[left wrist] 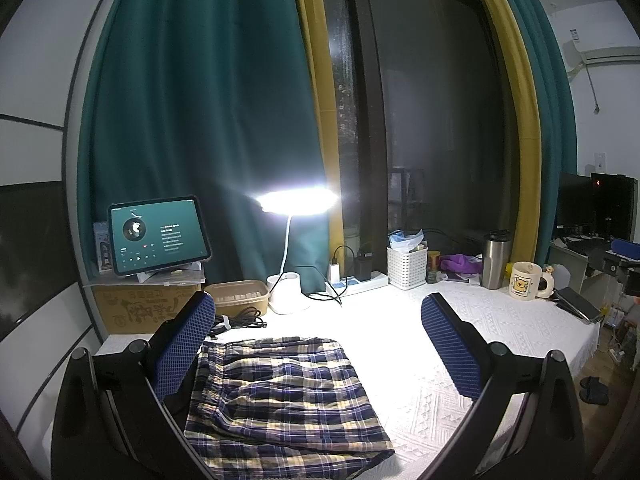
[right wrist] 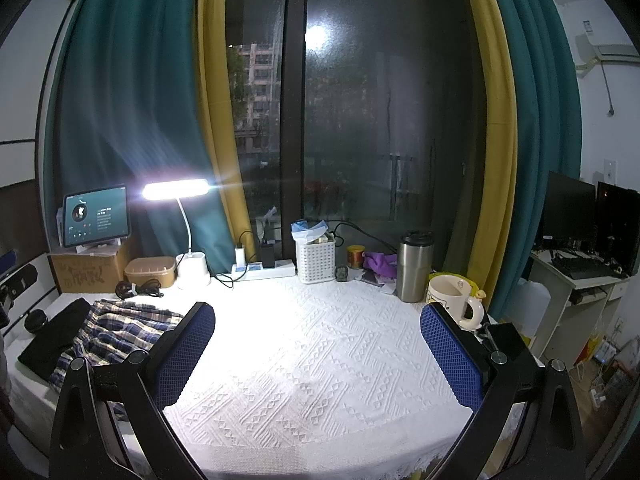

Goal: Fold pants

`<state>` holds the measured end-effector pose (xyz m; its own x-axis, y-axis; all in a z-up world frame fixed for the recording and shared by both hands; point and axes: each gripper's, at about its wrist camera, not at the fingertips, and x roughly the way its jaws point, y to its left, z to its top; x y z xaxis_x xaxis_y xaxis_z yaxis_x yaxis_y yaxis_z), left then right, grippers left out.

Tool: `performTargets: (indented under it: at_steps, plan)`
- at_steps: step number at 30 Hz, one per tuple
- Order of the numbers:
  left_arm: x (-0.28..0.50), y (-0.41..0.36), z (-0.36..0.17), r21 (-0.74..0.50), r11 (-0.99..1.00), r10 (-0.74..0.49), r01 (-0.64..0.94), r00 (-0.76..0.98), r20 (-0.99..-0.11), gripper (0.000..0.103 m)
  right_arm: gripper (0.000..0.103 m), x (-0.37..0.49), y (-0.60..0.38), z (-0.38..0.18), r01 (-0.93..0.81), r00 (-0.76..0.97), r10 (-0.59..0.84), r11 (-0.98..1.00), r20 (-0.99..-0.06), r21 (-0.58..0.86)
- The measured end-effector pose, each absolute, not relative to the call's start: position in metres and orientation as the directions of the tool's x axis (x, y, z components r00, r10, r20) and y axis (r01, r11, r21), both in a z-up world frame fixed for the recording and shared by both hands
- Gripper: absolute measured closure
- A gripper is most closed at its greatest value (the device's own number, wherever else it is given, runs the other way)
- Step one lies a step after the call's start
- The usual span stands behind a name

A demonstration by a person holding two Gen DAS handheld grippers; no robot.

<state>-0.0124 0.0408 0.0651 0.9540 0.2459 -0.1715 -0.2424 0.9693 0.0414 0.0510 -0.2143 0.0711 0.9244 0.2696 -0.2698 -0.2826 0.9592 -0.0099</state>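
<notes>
Now both my claws hang above the table point(right wrist: 320, 360) with jaws wide apart, holding nothing. My left claw point(left wrist: 318, 344) looks down on the pants point(left wrist: 280, 392), which lie in a flat plaid bundle at the left side of the white cloth, beside a dark item I cannot identify (perhaps another garment). My right claw point(right wrist: 318, 354) faces bare cloth, so I judge it waits for room to work. Clutter like the mug point(right wrist: 452, 300) stays at the far edge, leaving the middle free for folding.
</notes>
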Motion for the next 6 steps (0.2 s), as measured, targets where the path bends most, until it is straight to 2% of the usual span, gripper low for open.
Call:
performTargets:
  at_steps: [6]
  plan:
    - [-0.0127, 0.0414, 0.0641, 0.034, 0.972, 0.234, -0.231, 0.959, -0.159, 0.001, 0.0, 0.0491, -0.214, 0.0665, -0.284, 0.923, 0.27, 0.959, -0.274, -0.012]
